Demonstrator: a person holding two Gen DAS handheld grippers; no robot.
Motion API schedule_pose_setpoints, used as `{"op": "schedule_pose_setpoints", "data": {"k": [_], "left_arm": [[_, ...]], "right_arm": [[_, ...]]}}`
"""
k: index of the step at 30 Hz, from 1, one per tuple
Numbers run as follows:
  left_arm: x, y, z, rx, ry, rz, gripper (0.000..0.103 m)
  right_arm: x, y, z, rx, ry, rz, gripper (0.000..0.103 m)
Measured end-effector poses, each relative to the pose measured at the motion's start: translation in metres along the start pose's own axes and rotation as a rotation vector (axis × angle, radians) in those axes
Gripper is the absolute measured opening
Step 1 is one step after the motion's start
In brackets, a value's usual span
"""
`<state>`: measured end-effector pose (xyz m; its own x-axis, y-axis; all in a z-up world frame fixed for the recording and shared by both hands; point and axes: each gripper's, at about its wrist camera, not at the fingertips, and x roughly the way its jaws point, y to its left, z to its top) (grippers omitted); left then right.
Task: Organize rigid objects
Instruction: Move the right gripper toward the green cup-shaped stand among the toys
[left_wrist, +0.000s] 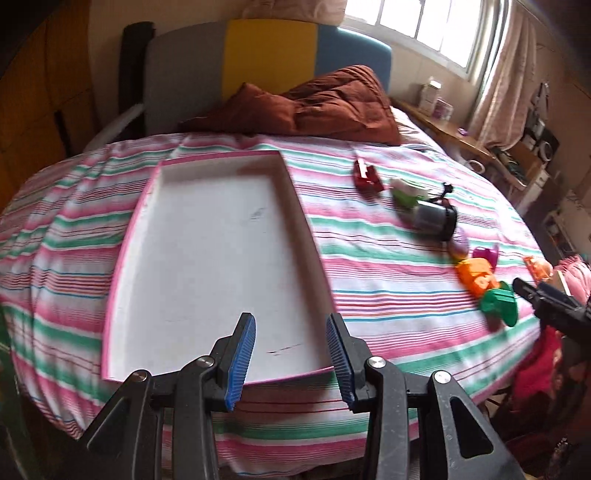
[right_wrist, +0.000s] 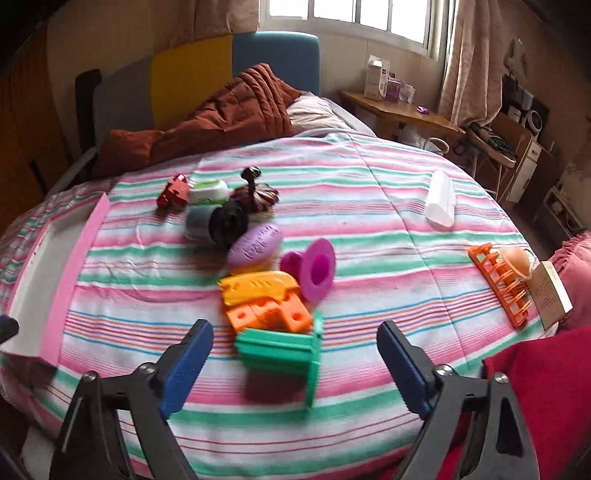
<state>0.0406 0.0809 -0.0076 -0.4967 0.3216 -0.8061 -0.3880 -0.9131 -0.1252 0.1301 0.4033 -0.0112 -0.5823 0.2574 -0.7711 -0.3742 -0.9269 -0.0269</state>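
Your left gripper hovers half-open and empty over the pink-rimmed tray; your right gripper gapes wide, nothing held, the green toy lying between its fingers on the striped bedspread

One pink-edged tray is seen at nine o'clock on the striped bedspread. Nine small plastic pieces are counted centrally, among them one green piece, plus one orange rack at three o'clock.
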Motion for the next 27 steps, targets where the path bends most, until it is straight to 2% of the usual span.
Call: {"op": "schedule_pose_setpoints", "data": {"k": [6,9,11,14,17,18,20,27], "left_arm": [[0.005,-0.025,0.0,0.059,0.028,-0.012,0.04],[0.004,-0.035,0.0,0.108,0.016,0.004,0.04],[0.004,-0.036,0.0,0.106,0.023,-0.024,0.04],[0.006,-0.037,0.002,0.069,0.043,-0.105,0.04],[0.009,-0.043,0.003,0.07,0.041,-0.12,0.04],[0.009,-0.045,0.004,0.074,0.04,-0.123,0.04],[0.011,-0.048,0.004,0.078,0.043,-0.138,0.04],[0.015,-0.063,0.007,0.101,0.054,-0.189,0.041]], "right_arm": [[0.02,-0.003,-0.01,0.014,0.069,0.067,0.084],[0.027,0.0,-0.014,-0.02,0.089,0.054,0.083],[0.033,-0.002,-0.015,-0.007,0.1,0.059,0.081],[0.04,-0.006,-0.012,0.01,0.102,0.063,0.08],[0.046,-0.005,-0.009,0.01,0.104,0.061,0.08],[0.048,-0.004,-0.009,0.009,0.106,0.057,0.078],[0.051,-0.004,-0.01,0.01,0.115,0.054,0.063],[0.052,-0.044,-0.009,0.183,0.14,0.016,0.063]]}}
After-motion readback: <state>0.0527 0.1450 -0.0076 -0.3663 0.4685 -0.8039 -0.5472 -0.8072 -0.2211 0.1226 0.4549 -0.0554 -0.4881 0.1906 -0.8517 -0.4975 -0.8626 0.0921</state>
